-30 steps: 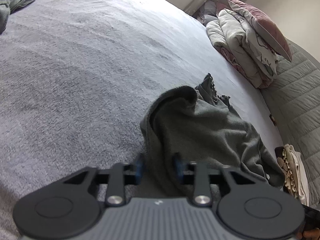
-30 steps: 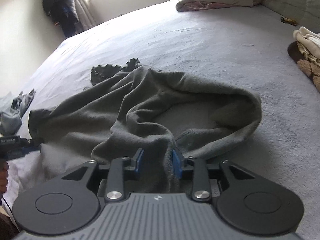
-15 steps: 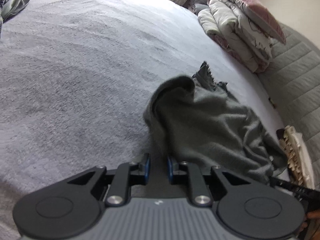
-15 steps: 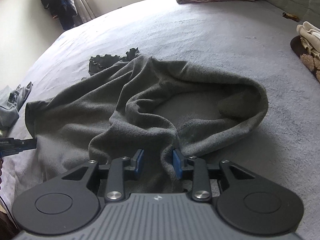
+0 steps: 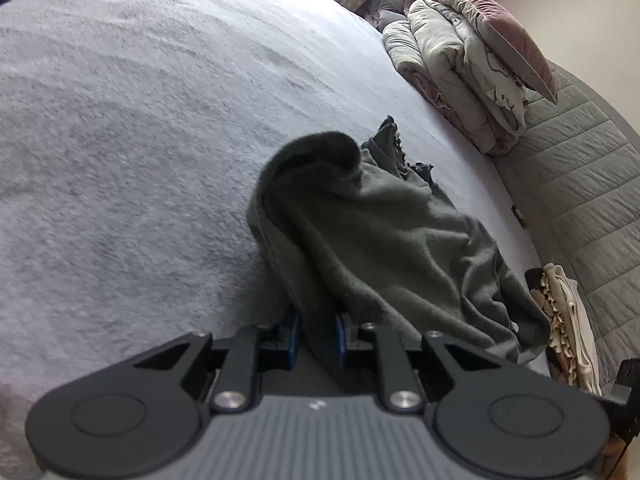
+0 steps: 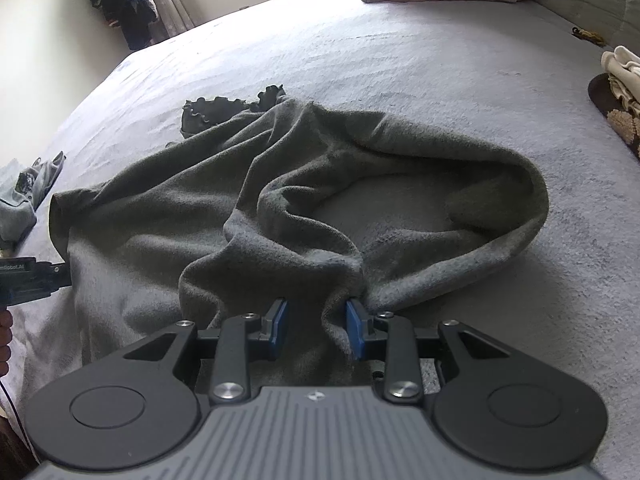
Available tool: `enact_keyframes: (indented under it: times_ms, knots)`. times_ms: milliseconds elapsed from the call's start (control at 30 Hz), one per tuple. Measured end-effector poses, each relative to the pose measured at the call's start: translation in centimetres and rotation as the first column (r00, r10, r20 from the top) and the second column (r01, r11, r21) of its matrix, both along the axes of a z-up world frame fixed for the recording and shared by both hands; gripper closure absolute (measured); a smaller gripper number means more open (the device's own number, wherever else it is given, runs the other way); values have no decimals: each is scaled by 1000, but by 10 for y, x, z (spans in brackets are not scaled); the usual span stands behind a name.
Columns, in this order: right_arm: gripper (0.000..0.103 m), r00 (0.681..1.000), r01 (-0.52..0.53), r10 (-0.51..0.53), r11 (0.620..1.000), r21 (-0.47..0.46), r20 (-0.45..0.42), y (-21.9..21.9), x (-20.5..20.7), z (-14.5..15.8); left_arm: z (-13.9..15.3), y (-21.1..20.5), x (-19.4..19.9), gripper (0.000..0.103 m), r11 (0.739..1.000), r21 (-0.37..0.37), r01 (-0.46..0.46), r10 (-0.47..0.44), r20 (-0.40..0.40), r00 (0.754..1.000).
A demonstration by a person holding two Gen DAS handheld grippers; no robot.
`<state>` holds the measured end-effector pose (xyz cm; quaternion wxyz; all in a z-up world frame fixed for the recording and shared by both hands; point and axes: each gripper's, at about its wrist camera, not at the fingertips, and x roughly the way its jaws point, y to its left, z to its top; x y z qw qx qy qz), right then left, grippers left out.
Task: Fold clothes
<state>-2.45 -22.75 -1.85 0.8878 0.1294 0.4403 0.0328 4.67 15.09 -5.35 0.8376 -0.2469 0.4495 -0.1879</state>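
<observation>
Left gripper [image 5: 316, 334] now clamped on grey garment [image 5: 384, 236] at 6 o'clock; right gripper [image 6: 316, 330] spread wider, fabric loose between: 1 corner secured.

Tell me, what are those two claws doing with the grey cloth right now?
Left gripper shut on grey garment. Right gripper open, fabric between fingers. Garment crumpled, unfolded on bed. Nothing in the way.

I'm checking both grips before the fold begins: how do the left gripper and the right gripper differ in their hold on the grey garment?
The left gripper has its jaws nearly together, pinching a narrow edge of the grey garment; the right gripper has its jaws wider apart, with a thicker bunch of cloth between them. The left raises its edge off the bed; by the right, the cloth lies low. Both have blue pads and grey cloth between their fingers.
</observation>
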Motion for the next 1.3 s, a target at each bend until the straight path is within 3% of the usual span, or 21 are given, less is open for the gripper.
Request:
enact_keyframes:
  times_ms: [100, 133, 200, 300, 400, 567, 733, 867, 1000, 1100, 1200, 1300]
  knots:
    - [69, 1000, -4, 4, 1000, -10, -3, 3, 1, -2, 1, -7, -1, 87, 1000, 4, 0, 0, 23, 1000]
    - [69, 1000, -6, 6, 1000, -15, -3, 5, 1, -2, 2, -9, -1, 94, 1000, 11, -3, 2, 34, 999]
    - [71, 1000, -11, 11, 1000, -30, 1, 7, 2, -2, 5, -13, -3, 97, 999, 51, -19, 16, 56, 998]
    - [92, 1000, -4, 5, 998, -63, 15, 8, 3, -2, 15, -21, -7, 97, 987, 158, -30, 12, 114, 993]
    - [95, 1000, 16, -15, 998, -54, 19, 4, 4, -2, 29, -25, -11, 97, 958, 280, -60, 5, 191, 982]
    - [96, 1000, 20, -19, 998, -59, 23, 2, 3, -2, 45, -15, -5, 98, 897, 412, -161, 45, 279, 959]
    - [96, 1000, 23, -22, 998, -54, 21, 1, 4, -3, 60, -8, 6, 98, 792, 538, -289, 67, 394, 917]
    - [96, 1000, 26, -25, 999, -46, 19, 0, 5, -3, 67, -1, 17, 98, 712, 592, -378, 89, 459, 884]
    - [96, 999, 28, -27, 999, -41, 16, -1, 6, -4, 68, 6, 28, 98, 675, 605, -423, 121, 475, 872]
    - [95, 999, 31, -31, 999, -30, 12, -3, 6, -4, 63, 8, 35, 97, 689, 595, -415, 146, 446, 883]
    - [95, 999, 42, -42, 999, -10, 8, -7, 5, -4, 56, 10, 37, 95, 743, 560, -367, 163, 380, 911]
    - [94, 999, 50, -50, 999, 8, 6, -10, 4, -3, 52, 14, 32, 81, 806, 498, -321, 176, 315, 932]
